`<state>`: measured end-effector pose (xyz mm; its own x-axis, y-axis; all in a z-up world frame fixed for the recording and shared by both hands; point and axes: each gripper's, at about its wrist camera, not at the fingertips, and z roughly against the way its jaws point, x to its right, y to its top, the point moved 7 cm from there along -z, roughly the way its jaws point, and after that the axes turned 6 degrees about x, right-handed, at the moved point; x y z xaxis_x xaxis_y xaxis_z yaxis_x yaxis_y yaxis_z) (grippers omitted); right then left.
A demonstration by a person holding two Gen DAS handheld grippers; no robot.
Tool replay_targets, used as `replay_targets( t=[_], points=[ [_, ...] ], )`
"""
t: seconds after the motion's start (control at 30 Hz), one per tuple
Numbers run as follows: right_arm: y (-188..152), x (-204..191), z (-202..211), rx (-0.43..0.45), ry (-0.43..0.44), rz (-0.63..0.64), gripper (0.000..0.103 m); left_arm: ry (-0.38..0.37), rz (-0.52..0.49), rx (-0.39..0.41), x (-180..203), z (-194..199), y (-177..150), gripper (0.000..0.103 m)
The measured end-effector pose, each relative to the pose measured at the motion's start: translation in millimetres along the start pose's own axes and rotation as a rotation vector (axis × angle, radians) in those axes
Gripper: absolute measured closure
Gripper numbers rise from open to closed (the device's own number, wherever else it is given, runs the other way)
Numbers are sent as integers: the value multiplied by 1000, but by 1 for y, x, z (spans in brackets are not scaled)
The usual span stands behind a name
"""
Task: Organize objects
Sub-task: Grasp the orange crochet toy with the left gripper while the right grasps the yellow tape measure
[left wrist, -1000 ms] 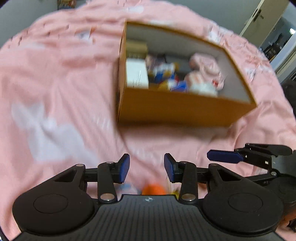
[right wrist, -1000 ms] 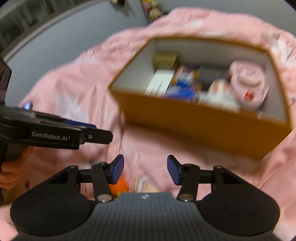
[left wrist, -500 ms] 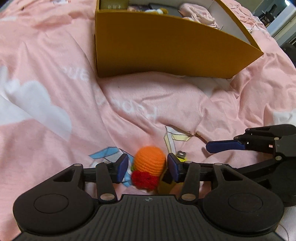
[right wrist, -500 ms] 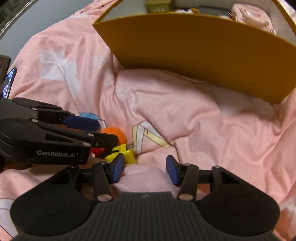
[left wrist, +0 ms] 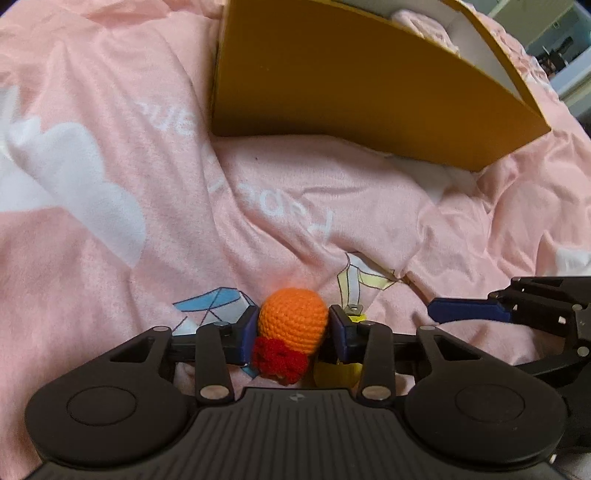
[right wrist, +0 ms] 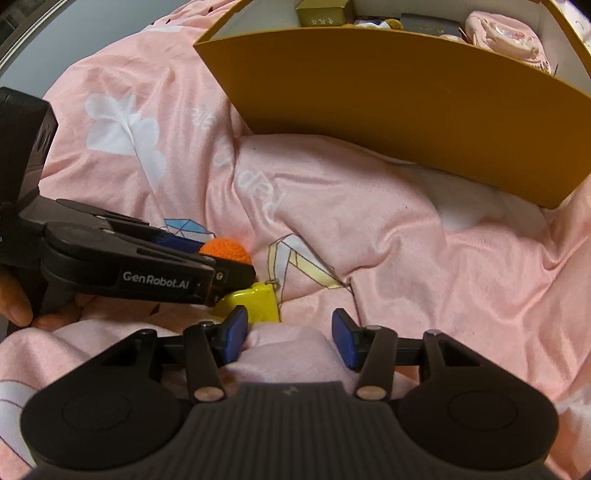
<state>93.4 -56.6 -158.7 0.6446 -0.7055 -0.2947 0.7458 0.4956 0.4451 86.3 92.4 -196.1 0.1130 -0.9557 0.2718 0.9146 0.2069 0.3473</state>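
An orange crocheted toy (left wrist: 293,325) with a red knitted part (left wrist: 279,356) lies on the pink bedsheet. My left gripper (left wrist: 293,334) is shut on it, both blue pads touching its sides. The toy also shows in the right wrist view (right wrist: 226,250) between the left gripper's fingers (right wrist: 229,275). A yellow object (right wrist: 253,302) lies just right of the toy, partly hidden (left wrist: 338,371). My right gripper (right wrist: 288,341) is open and empty over a fold of pink sheet, close beside the yellow object.
A yellow cardboard box (right wrist: 406,96) stands farther back on the bed, holding a gold box (right wrist: 321,13), a dark box (right wrist: 430,24) and a pink bundle (right wrist: 502,35). The wrinkled pink sheet (left wrist: 110,147) spreads around. The box also shows in the left wrist view (left wrist: 362,88).
Both grippers came down from above the box to the sheet. My left gripper closed its pads onto the orange toy. My right gripper settled beside the yellow object.
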Motion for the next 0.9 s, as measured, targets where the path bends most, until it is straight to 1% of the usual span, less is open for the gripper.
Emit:
replay_targets(
  t=[0.1,0.2,0.27,0.43,0.6,0.77,0.9],
  points=[
    [1,-6,1,12,14,27,51,16,20,45,-2,14,1,57],
    [3,-14,1,18,42,55,50,4,53,82,-7,29,3,57],
    [2,-18,-3,7,58,56,50,6,63,89,-11,35,3,57],
    [-2,-22,-14,-33,90,33,48,27,53,74,-14,34,-1,57],
    [0,-31,-31,-56,101,56,44,50,22,47,-9,26,-4,57],
    [-1,-36,-51,-88,110,76,42,66,25,28,-12,23,-6,56],
    [-3,-34,-60,-107,122,59,42,77,18,25,-13,21,-7,56]
  ],
)
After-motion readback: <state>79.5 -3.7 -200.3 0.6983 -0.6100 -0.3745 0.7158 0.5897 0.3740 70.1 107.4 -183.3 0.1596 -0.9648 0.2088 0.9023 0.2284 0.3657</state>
